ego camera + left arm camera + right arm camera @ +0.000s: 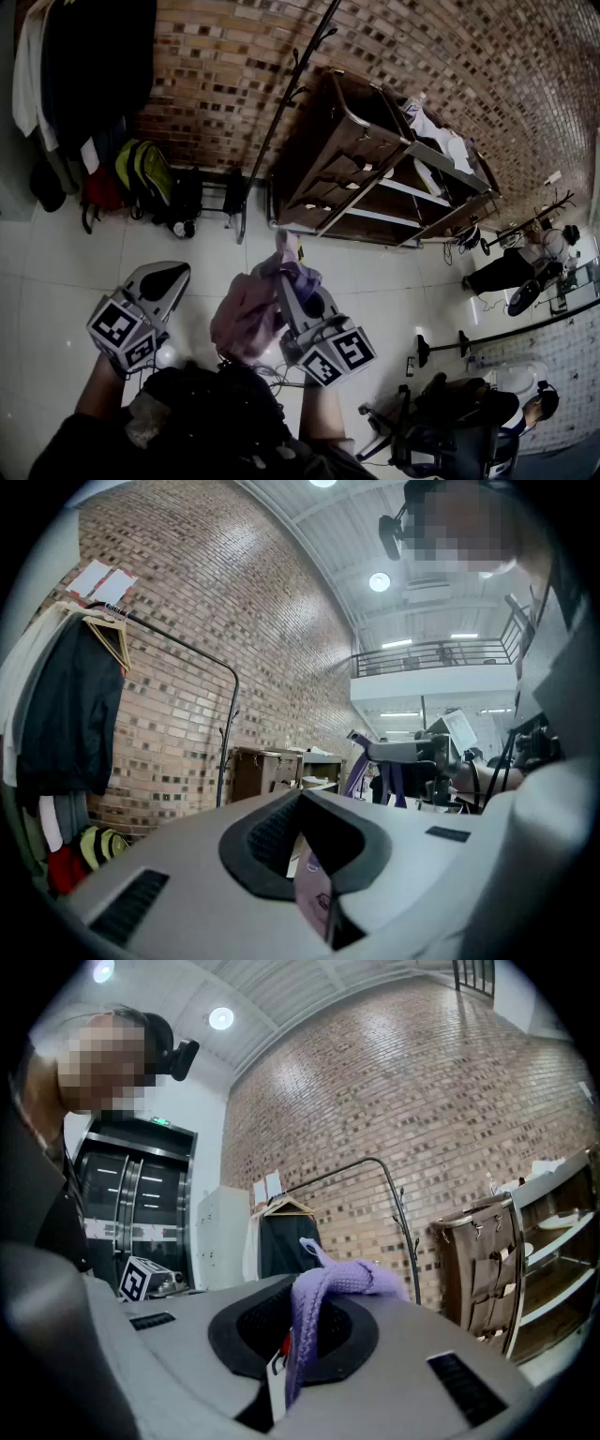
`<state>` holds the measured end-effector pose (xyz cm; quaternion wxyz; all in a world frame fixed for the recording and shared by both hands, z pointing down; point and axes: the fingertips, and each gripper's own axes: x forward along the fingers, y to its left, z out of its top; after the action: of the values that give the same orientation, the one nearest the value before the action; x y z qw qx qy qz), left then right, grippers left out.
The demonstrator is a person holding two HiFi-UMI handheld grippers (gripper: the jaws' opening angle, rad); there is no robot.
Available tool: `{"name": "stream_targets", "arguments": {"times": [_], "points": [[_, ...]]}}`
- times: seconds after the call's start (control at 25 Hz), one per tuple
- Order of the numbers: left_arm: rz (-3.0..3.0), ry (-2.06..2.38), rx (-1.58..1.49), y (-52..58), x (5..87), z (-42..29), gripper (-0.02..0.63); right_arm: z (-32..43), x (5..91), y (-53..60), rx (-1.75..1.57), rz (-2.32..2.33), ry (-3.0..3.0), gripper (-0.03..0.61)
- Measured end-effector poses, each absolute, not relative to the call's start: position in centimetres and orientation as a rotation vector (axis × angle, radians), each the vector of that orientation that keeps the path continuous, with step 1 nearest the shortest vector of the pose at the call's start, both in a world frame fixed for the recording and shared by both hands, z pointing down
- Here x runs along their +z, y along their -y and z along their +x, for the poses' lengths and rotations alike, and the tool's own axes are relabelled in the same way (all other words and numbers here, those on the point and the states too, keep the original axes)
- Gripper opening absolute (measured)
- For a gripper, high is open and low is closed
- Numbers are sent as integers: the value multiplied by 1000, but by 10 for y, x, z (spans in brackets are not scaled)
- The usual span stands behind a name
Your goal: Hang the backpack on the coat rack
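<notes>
Backpack (246, 319): looks soft, light, slumps.
Hold: strap (328, 1283), at its 12 o'clock.
Right gripper (289, 281): clamped on strap.
Left gripper (173, 275): jaws together, at backpack's 9 o'clock.

- Brick wall (450, 56) across the back, with two paper sheets (103, 581) stuck high on it.
- Brown wooden shelving trolley (356, 159) standing on castors against that wall, white items (436, 131) lying on its top shelf.
- Dark jacket (94, 56) and white garment (28, 66) hung side by side at the far left; bare wooden hanger (114, 639) next to them.
- Yellow-green bag (141, 169), red bag (101, 192) and black bag (183, 197) set on the floor beneath the hung clothes.
- White tiled floor (56, 272).
- Person in dark clothes (511, 267) seated at the right edge, near black floor stands (441, 345).
- Mezzanine railing (431, 653) under round ceiling lights (379, 581).
- White cabinet (220, 1232) beside dark glass doors (131, 1204).
</notes>
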<state>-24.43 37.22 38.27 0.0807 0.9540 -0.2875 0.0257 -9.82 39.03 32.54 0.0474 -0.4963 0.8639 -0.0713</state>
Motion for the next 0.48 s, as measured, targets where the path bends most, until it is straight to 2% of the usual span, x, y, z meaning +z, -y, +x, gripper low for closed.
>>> {"name": "stream_targets", "arguments": {"times": [0.48], "points": [[2817, 931, 72, -340, 381, -266, 26, -103, 324, -350, -218, -1519, -2632, 5]]}}
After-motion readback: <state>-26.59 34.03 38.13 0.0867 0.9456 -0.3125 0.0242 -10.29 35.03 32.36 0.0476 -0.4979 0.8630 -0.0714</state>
